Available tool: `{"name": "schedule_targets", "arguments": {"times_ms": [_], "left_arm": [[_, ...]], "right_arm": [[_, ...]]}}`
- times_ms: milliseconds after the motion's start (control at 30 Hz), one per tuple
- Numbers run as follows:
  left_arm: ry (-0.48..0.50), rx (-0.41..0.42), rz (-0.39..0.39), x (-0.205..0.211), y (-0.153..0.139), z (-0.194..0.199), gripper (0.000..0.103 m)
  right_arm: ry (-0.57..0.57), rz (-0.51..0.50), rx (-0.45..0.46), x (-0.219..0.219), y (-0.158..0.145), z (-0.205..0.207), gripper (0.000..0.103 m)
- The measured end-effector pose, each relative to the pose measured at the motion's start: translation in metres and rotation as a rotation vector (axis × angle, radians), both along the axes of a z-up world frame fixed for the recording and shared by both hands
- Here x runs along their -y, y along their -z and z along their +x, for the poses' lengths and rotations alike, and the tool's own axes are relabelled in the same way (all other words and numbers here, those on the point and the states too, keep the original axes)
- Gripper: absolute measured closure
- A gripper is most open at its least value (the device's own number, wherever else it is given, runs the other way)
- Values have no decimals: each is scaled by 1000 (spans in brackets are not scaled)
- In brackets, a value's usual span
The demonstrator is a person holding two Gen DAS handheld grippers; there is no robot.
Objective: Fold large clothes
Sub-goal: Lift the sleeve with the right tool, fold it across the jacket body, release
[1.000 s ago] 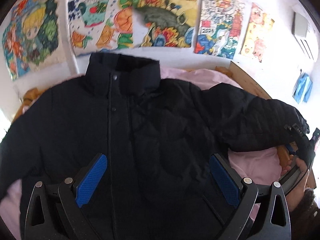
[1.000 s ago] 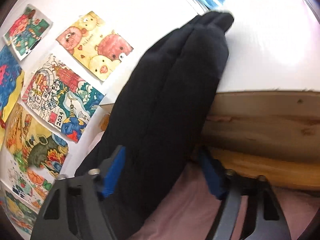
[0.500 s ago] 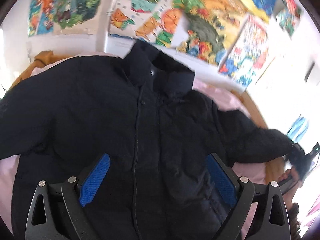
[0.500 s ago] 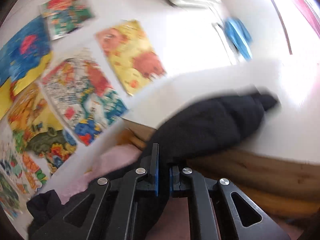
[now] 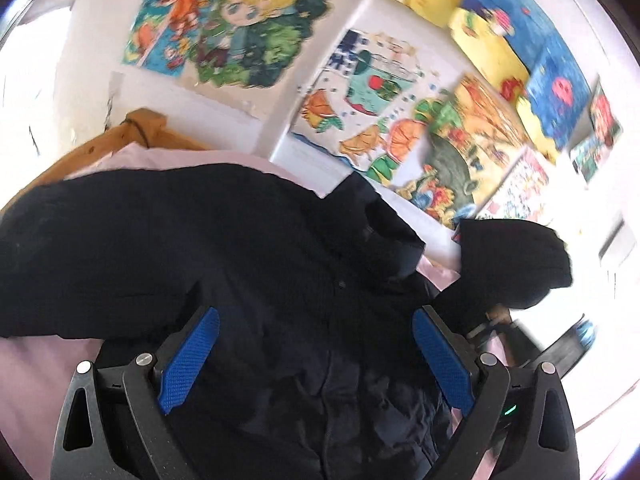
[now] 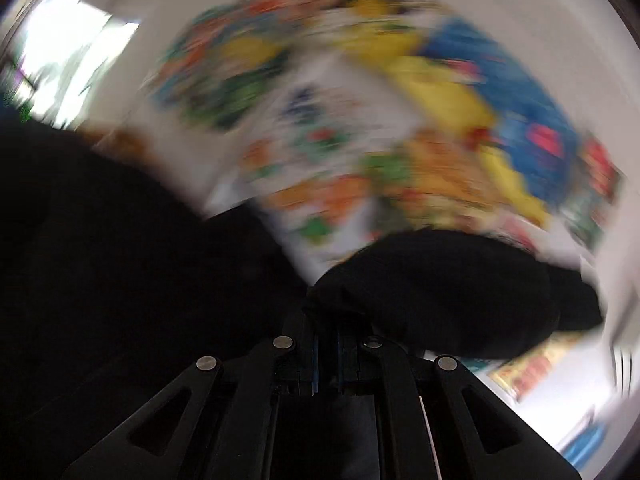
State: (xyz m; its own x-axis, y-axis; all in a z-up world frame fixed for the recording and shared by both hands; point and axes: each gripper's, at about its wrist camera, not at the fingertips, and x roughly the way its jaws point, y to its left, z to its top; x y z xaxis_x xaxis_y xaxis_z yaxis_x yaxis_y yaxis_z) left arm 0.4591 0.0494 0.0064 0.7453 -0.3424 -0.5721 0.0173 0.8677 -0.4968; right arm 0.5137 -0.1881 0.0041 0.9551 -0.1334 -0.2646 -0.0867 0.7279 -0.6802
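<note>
Currently one black padded jacket [image 5: 248, 264] lies front-up on the pink bedsheet [image 5: 36, 364], filling the left wrist frame's centre. Left gripper [image 5: 316, 364] hovers above it, both blue pads [image 5: 188, 360] spread, gripping nothing. Right gripper [image 6: 327, 360] is clamped on one black sleeve [image 6: 452, 292], lifted mid-right. Several colourful drawings [image 5: 360, 92] cover the wall.

jacket [image 5: 280, 264]: black | sheet [image 5: 36, 364]: pale pink | claw pads [image 5: 188, 360]: blue, dotted
</note>
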Motion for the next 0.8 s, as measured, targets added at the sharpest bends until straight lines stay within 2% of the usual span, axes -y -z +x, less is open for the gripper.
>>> {"name": "schedule_targets", "arguments": {"times_ms": [100, 267, 333, 500, 600, 667, 733, 767, 800], "left_arm": [[26, -21, -59, -8, 25, 12, 5], [69, -164, -171, -13, 86, 41, 5], [90, -195, -201, -13, 103, 45, 5], [99, -268, -176, -6, 128, 60, 5], [52, -326, -163, -8, 143, 68, 7], [33, -329, -175, -8, 146, 73, 7], [15, -321, -179, -7, 146, 77, 14], [2, -319, -164, -6, 144, 79, 26], [-6, -319, -151, -5, 144, 80, 52]], "right_arm": [[-55, -48, -134, -35, 44, 0, 97], [-63, -13, -326, -52, 95, -2, 98], [-69, -18, -353, -52, 106, -6, 97], [-79, 8, -402, -55, 114, -16, 95], [-79, 46, -435, -50, 118, -32, 79], [-77, 89, -447, -39, 120, -49, 61], [-74, 129, -459, -25, 117, -55, 56], [-74, 153, -469, -19, 116, -63, 55], [-72, 165, -477, -16, 113, -63, 55]]}}
